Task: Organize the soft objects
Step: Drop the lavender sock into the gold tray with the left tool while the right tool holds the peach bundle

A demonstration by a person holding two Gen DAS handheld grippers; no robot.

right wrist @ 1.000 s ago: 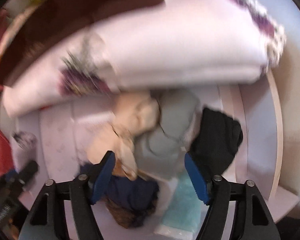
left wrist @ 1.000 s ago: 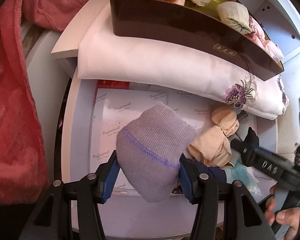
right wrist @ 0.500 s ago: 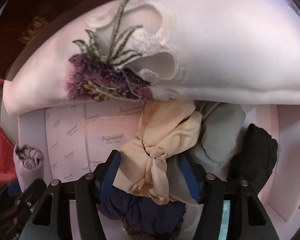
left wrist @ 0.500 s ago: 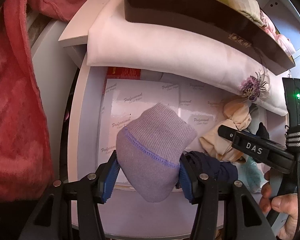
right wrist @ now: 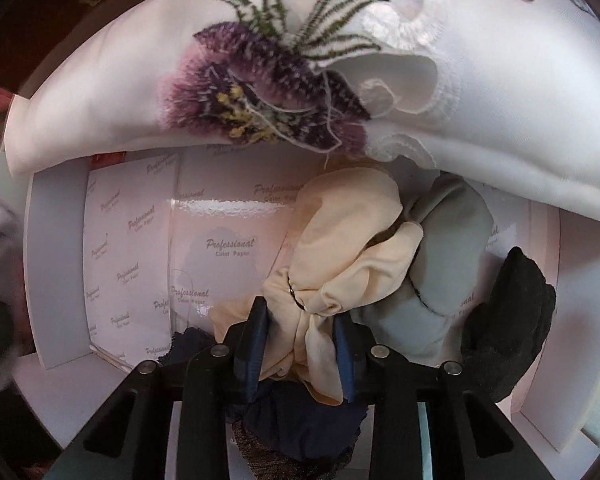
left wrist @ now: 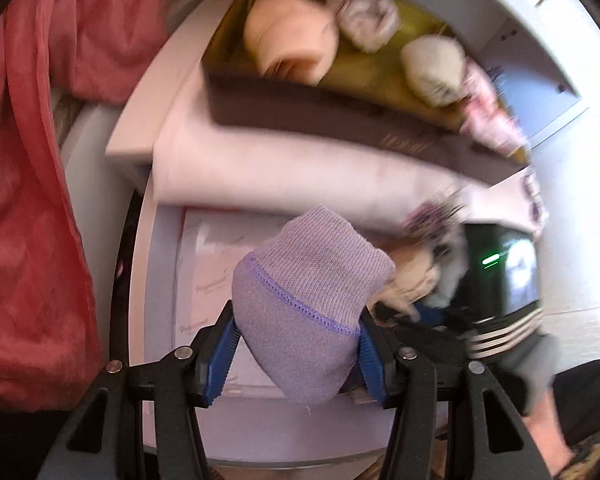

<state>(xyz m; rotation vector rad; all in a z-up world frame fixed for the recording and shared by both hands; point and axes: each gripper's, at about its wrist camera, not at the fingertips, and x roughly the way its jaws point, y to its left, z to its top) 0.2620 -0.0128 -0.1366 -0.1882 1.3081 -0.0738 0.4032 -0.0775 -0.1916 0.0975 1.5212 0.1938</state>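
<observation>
A white shelf compartment (right wrist: 56, 280) is lined with glossy sheets printed "Professional Color Paper" (right wrist: 228, 248). On them lie a knotted cream cloth bundle (right wrist: 352, 256), a pale grey-blue roll (right wrist: 452, 256), a black bundle (right wrist: 508, 312) and navy fabric (right wrist: 300, 420), bunched together.

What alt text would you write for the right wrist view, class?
The right gripper has its jaws shut on a knotted cream cloth bundle in a white compartment lined with "Professional Color Paper" sheets. Beside it lie a pale grey-blue bundle and a black one, under a white embroidered cushion.

Black tool (left wrist: 296, 354), blue pads (left wrist: 220, 354)
</observation>
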